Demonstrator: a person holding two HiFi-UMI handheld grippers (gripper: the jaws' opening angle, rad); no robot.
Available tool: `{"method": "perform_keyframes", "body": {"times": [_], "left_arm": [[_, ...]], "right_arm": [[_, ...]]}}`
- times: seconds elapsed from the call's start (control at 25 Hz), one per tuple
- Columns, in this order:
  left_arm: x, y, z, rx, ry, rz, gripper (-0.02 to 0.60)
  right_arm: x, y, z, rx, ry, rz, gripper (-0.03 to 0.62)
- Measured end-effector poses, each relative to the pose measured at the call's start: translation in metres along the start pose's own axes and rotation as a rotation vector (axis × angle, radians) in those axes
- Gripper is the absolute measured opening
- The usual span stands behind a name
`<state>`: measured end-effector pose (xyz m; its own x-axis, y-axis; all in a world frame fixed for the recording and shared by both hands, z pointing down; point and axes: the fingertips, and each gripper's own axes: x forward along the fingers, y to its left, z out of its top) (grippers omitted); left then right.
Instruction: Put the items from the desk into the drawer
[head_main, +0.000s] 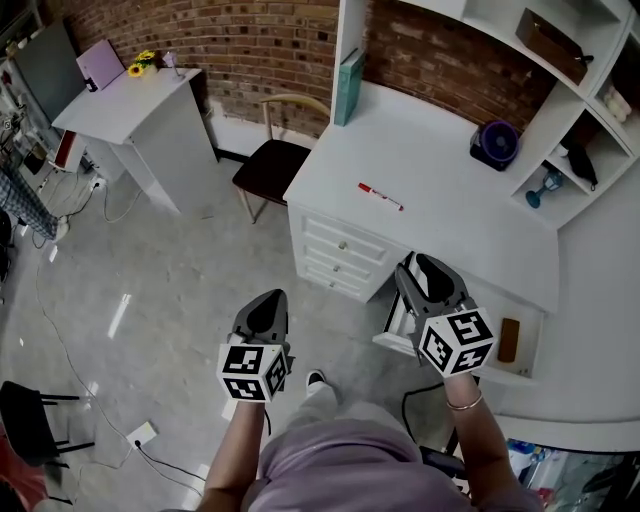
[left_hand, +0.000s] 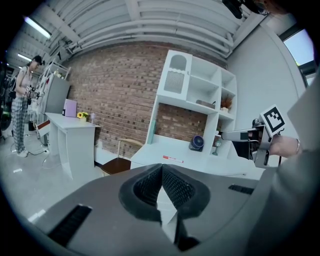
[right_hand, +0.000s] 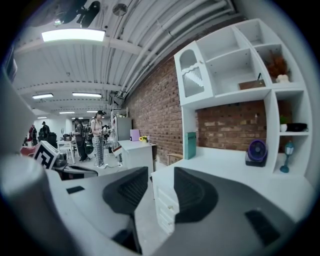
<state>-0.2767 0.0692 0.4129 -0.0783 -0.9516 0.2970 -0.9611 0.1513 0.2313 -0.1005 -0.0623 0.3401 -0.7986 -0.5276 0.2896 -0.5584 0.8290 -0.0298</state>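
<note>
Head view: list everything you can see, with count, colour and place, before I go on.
desk: one, white, centre right
marker: one, red, lying on the desk
book: one, teal, upright at the desk's back left
fan: one, purple, desk's back right
drawer: one, white, open under the desk
brown item: one, in the drawer
chair: one, dark seat, left of the desk
side table: one, white, far left
left gripper: grey, shut, empty
right gripper: grey, open, empty
</note>
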Motion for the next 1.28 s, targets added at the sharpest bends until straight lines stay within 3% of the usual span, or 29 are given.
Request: {"method": "perform_keyframes", "body": {"times": [0.48, 1.28], "left_arm": [[0.021, 0.020, 0.005, 0.001, 0.012, 0.009, 0.000], [0.092, 0.028, 0.018, -0.014, 0.039, 0.074, 0.000]], "right_arm": [[0.045, -0.030, 0.017, -0.089, 0.013, -0.042, 0.152], [0.150, -0.110, -0.007, -0.121, 0.126, -0.011, 0.152]]}}
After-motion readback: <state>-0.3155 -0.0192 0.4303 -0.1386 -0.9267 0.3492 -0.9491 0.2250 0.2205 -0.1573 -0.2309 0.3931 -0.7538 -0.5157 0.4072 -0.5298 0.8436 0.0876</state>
